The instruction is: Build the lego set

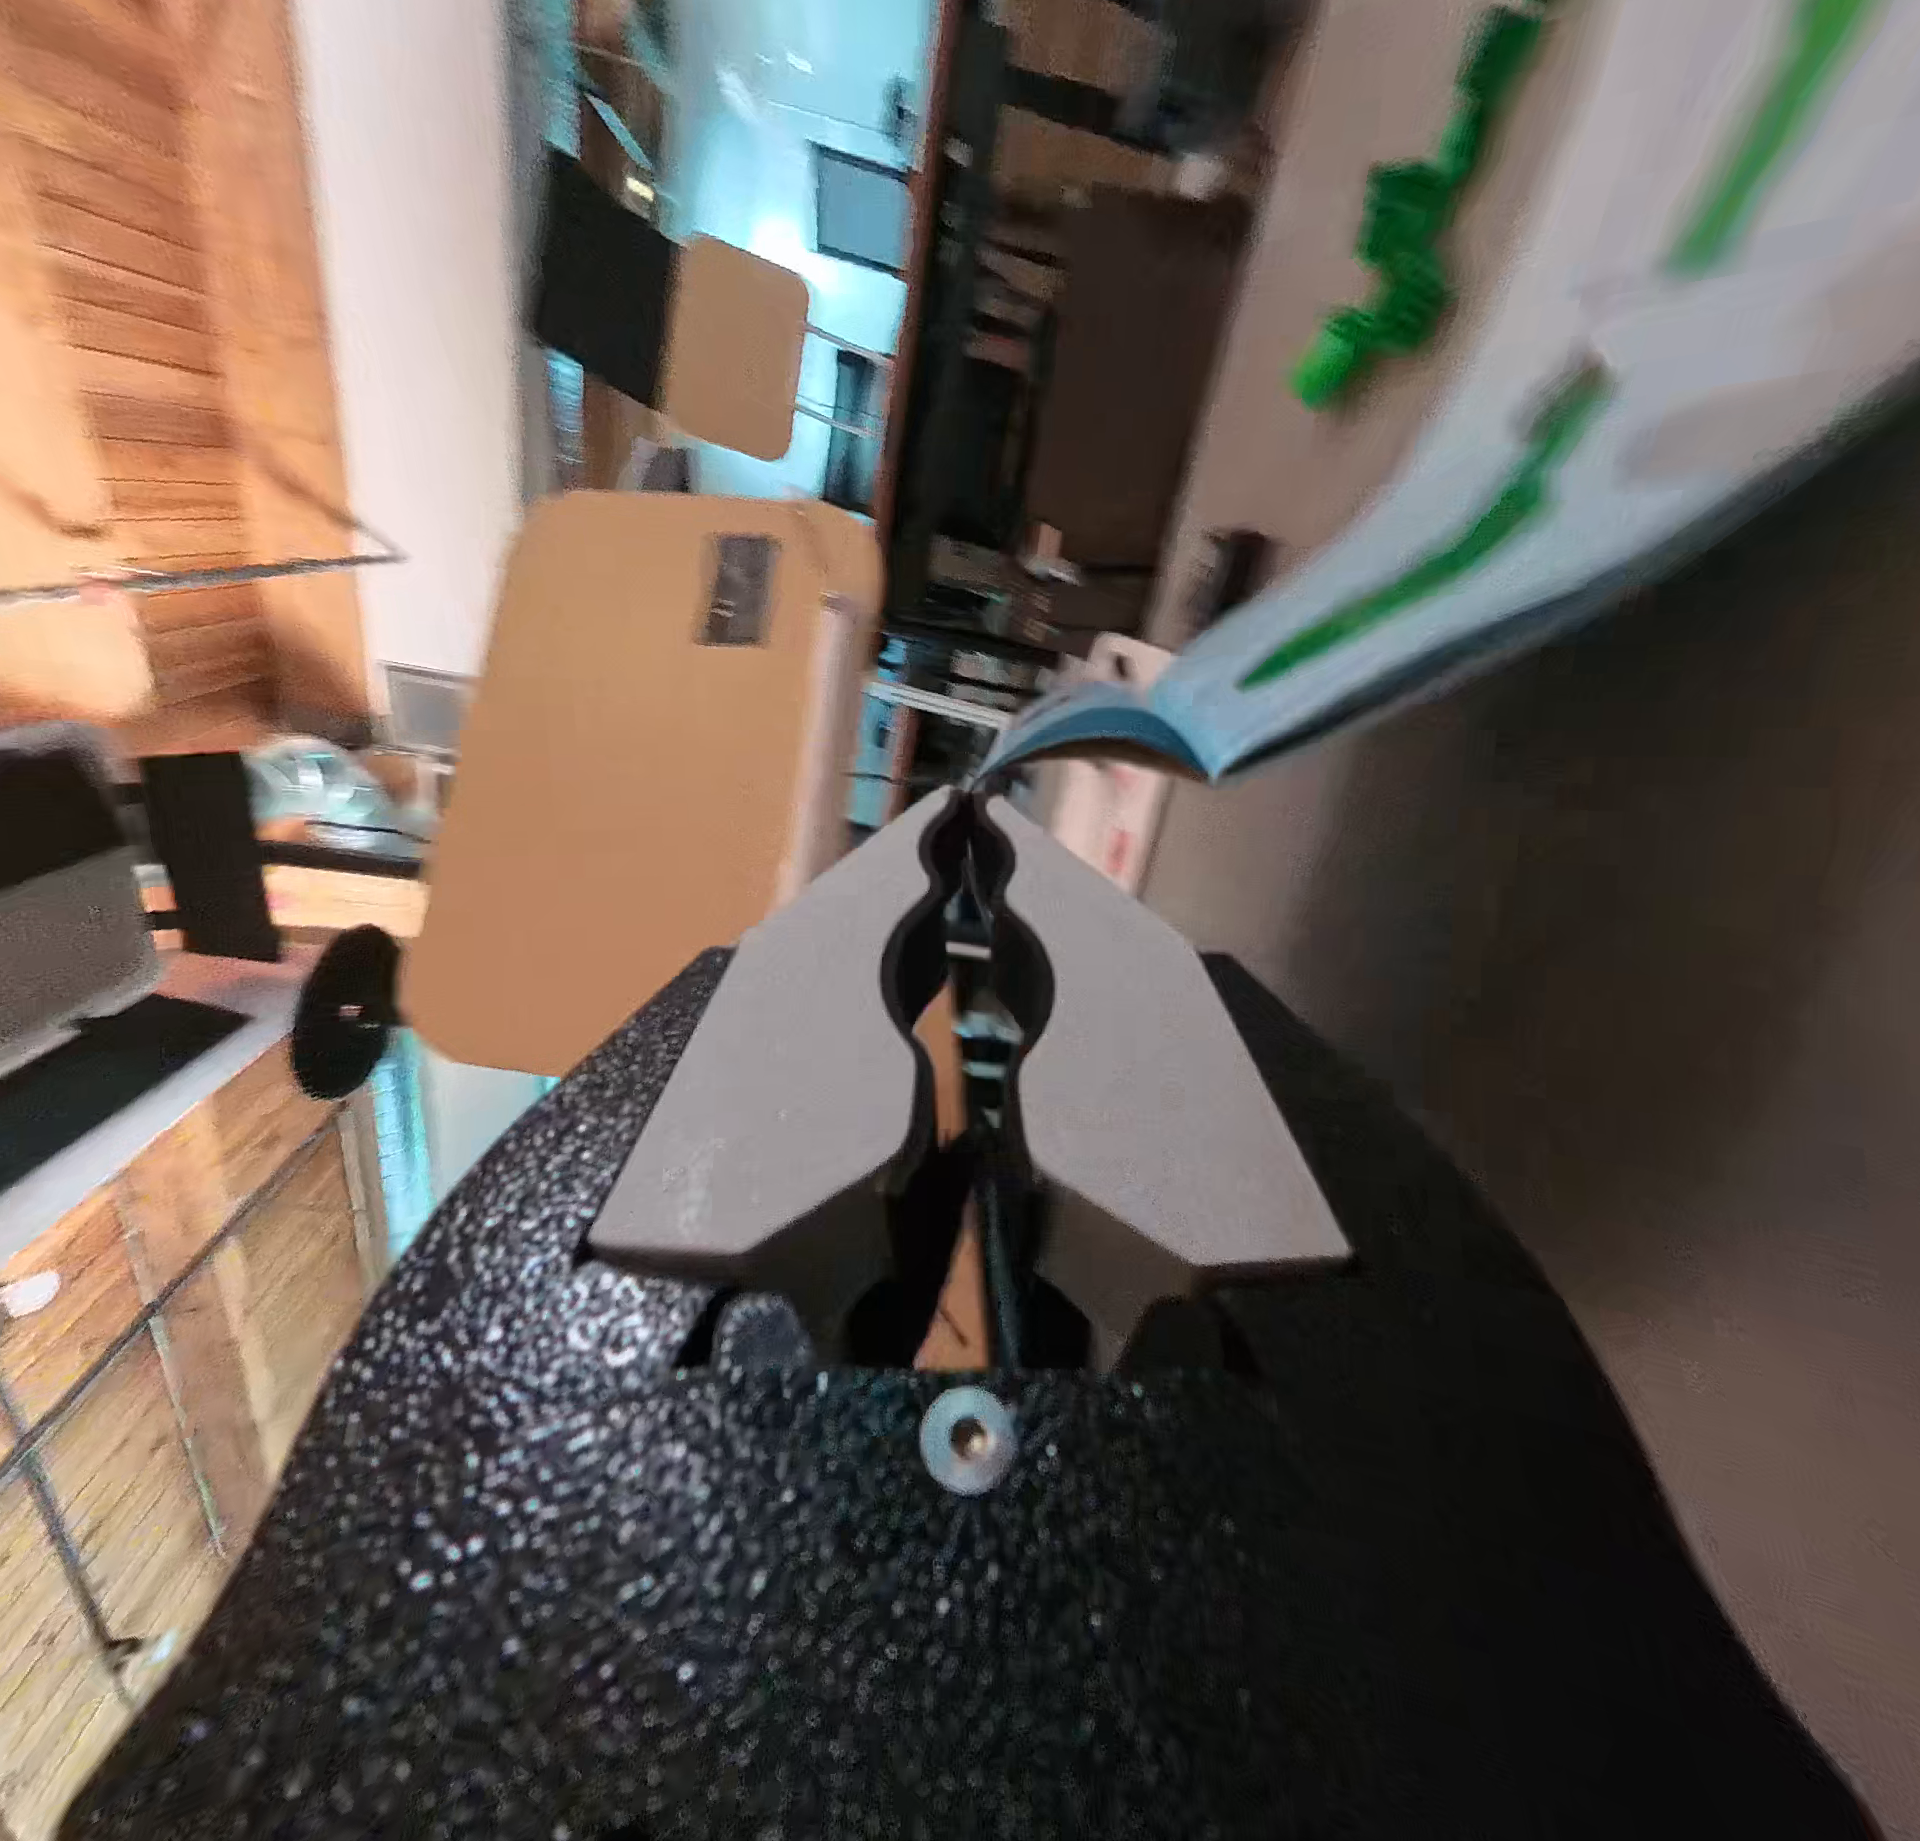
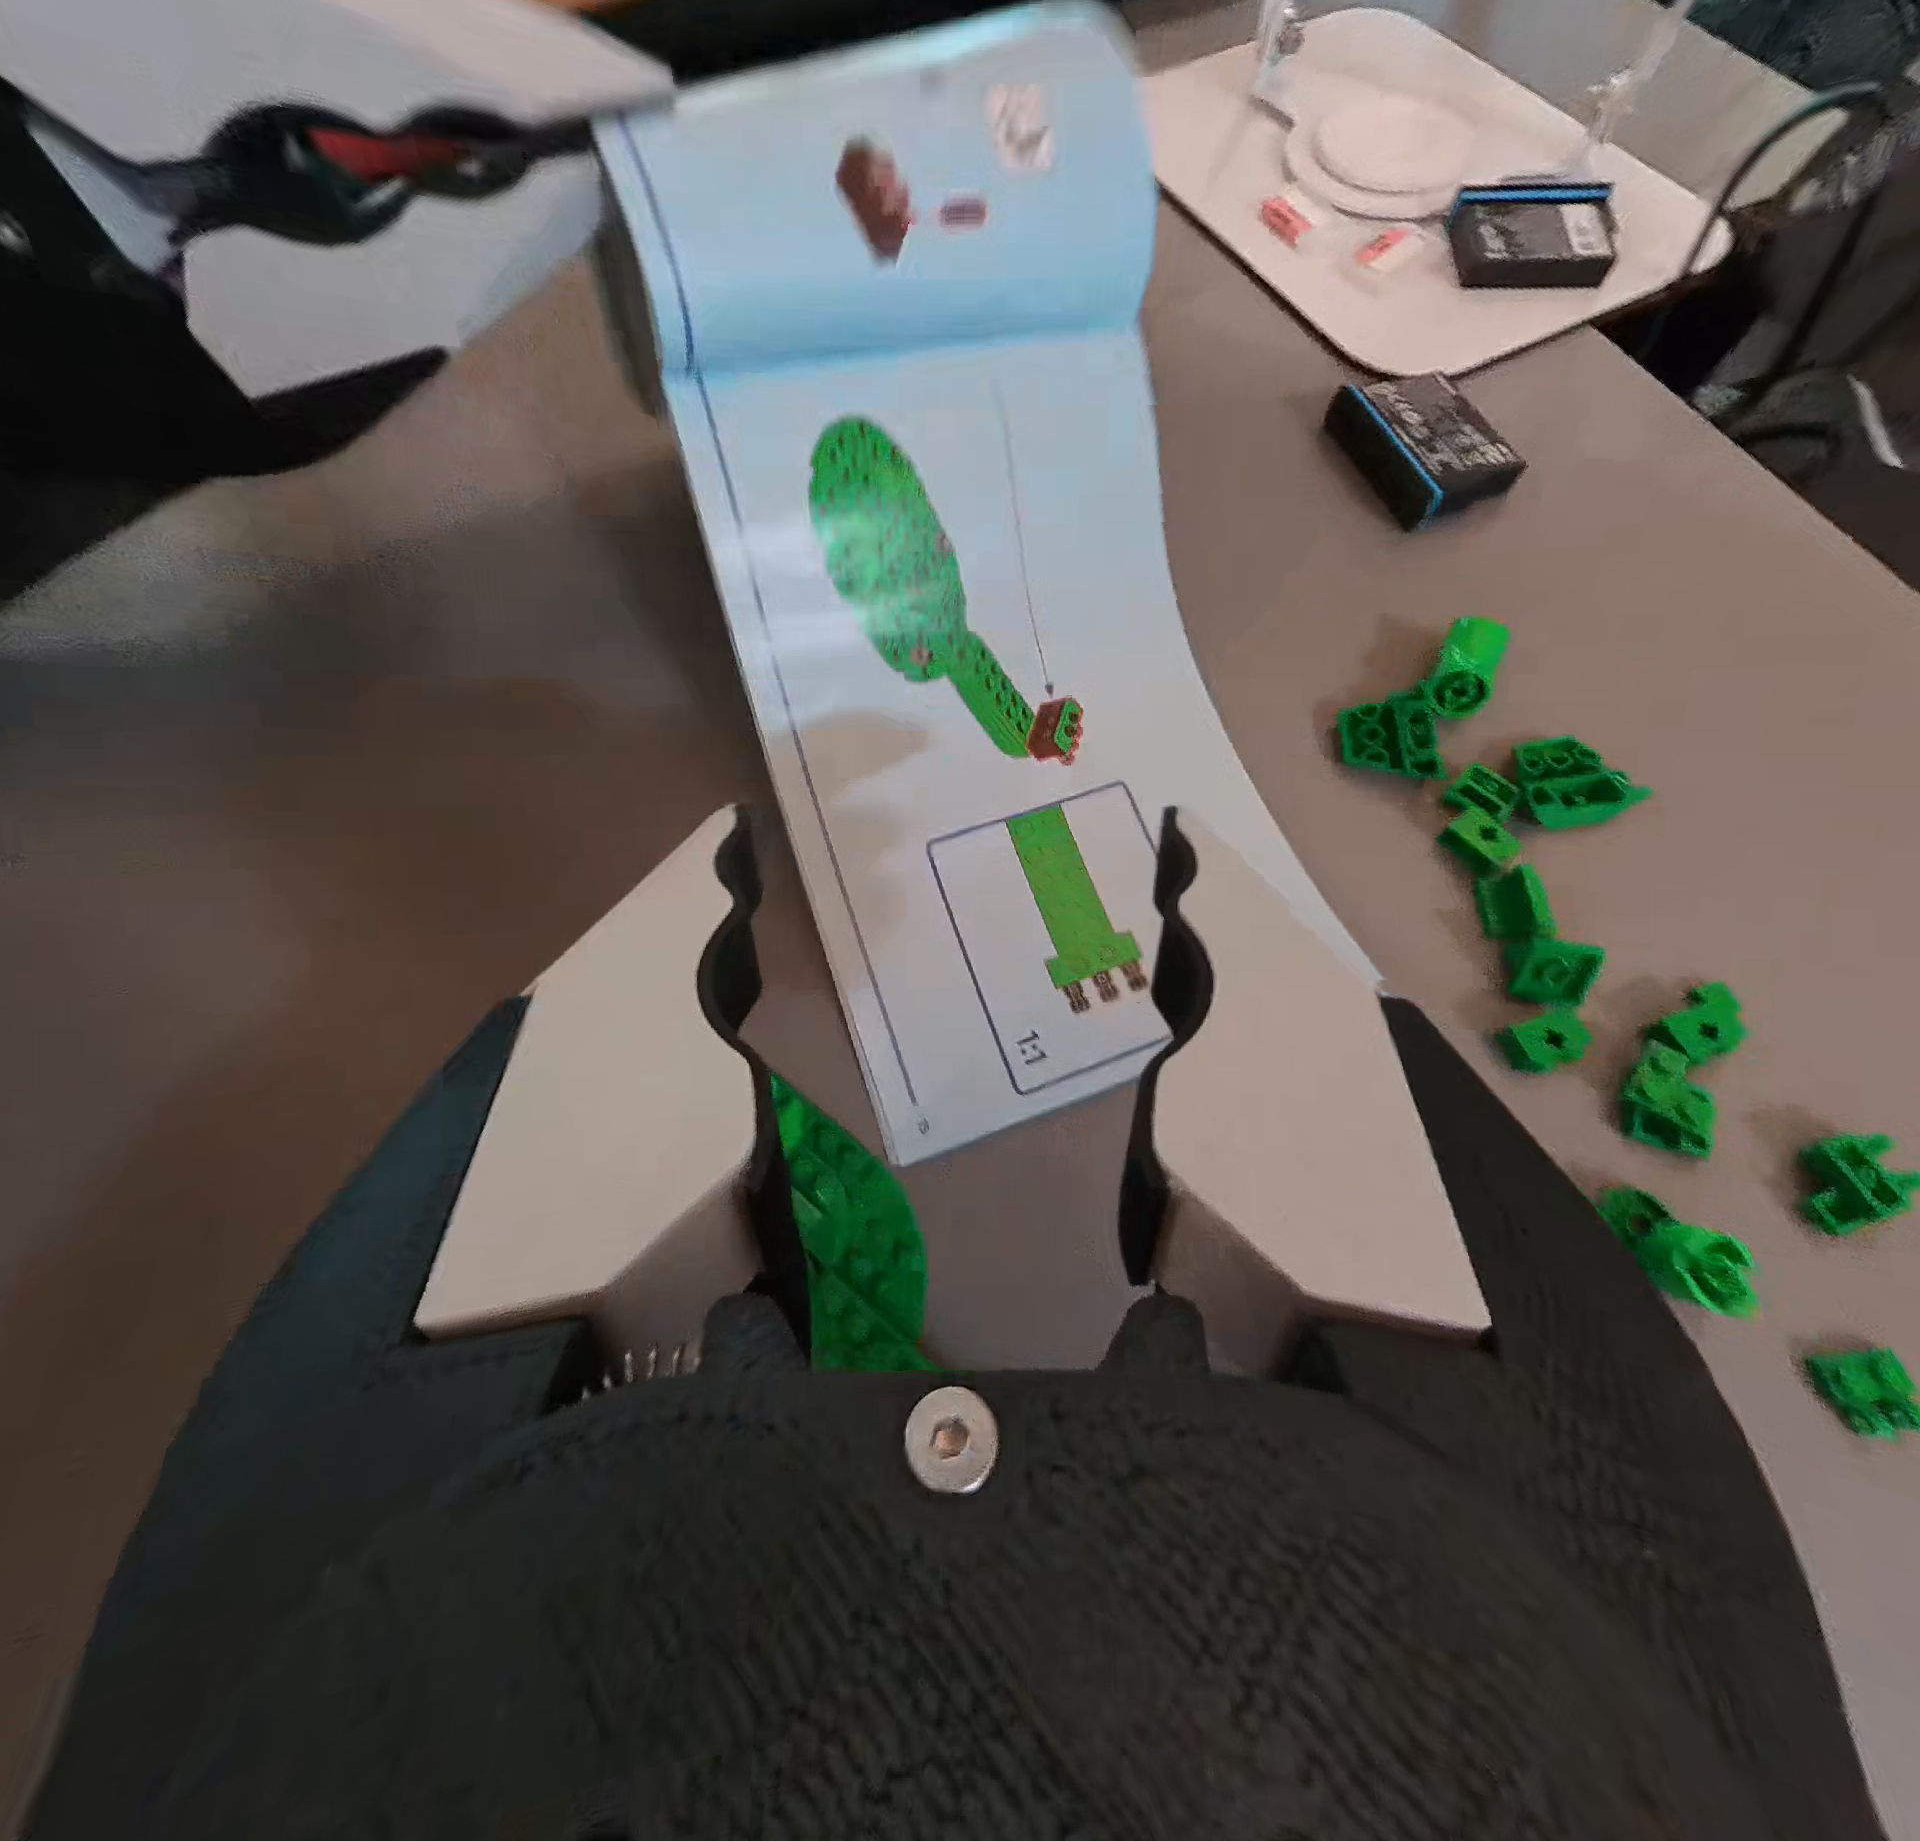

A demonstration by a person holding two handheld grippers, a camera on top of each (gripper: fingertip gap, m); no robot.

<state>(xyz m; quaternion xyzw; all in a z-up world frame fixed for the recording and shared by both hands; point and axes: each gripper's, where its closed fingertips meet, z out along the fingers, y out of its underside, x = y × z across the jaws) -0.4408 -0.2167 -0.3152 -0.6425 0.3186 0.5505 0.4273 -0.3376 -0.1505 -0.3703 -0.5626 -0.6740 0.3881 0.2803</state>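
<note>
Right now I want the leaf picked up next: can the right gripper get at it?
Probably not directly: the right gripper is open, but the leaf lies under it near its base, partly beneath the booklet.

Booklet [image 2: 914,586] mid-table [image 2: 364,752], loose bricks [image 2: 1538,898] right of it, tray [image 2: 1382,326] behind them.
</note>
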